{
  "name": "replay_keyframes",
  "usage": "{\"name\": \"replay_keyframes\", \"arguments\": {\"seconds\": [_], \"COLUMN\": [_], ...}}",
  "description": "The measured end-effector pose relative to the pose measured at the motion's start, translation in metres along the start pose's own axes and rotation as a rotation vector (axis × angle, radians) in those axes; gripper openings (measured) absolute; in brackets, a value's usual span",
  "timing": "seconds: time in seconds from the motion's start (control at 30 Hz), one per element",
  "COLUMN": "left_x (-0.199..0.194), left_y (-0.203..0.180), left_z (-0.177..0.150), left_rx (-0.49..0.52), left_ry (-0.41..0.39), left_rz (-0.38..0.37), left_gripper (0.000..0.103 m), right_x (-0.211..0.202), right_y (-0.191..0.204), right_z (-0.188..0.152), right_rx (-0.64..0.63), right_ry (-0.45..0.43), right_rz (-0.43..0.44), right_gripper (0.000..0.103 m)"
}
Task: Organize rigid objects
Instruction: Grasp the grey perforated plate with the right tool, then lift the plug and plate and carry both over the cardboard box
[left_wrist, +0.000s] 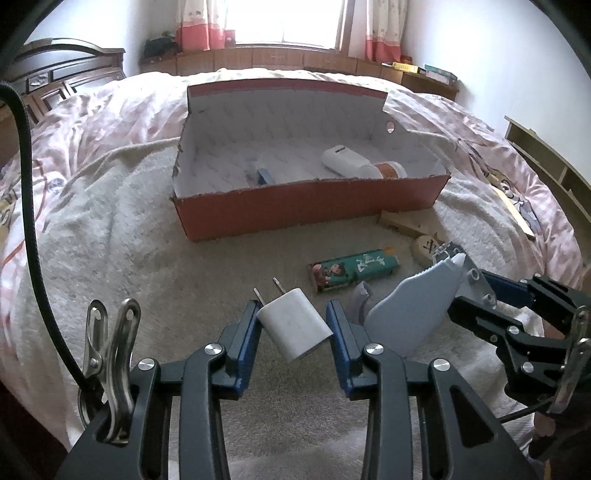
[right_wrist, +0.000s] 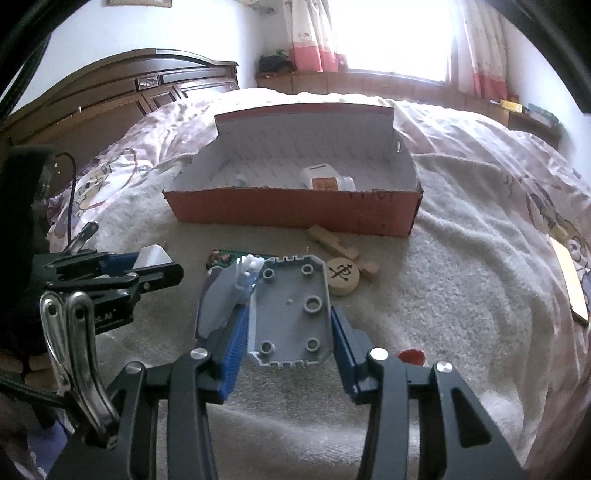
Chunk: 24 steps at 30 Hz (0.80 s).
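Cardboard box (left_wrist: 310, 206) — fuzzy cloth blanket (left_wrist: 129, 240)

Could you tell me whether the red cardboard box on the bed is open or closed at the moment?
Open. The box has its lid standing up at the back, and a white bottle lies visible inside.

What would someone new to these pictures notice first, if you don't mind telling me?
Probably the open red cardboard box on the bed, already holding a white bottle. Then the two loads up front: the left gripper clamps a white plug adapter, and the right gripper holds a grey plastic piece.
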<state>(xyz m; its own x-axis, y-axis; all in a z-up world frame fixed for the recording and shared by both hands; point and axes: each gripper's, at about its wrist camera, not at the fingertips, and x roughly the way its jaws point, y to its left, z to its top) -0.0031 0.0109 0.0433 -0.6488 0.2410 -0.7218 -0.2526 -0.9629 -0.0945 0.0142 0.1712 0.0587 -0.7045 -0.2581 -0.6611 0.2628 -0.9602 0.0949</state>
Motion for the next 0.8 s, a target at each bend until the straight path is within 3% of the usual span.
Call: {"name": "replay_keyframes", "arguments": {"seconds": [0.8], "left_x": [-0.011], "left_y": [0.013], "left_z": [0.031], "left_rx": [-0.011], "left_ry": [-0.055], "left_rz": [0.015], "left_gripper": [0.037], "right_x": [-0.002], "right_y": [-0.02], "right_z": [0.022], "right_rx": [0.051], "right_ry": [-0.034], "right_rz": [0.013], "right_gripper": [0.046]}}
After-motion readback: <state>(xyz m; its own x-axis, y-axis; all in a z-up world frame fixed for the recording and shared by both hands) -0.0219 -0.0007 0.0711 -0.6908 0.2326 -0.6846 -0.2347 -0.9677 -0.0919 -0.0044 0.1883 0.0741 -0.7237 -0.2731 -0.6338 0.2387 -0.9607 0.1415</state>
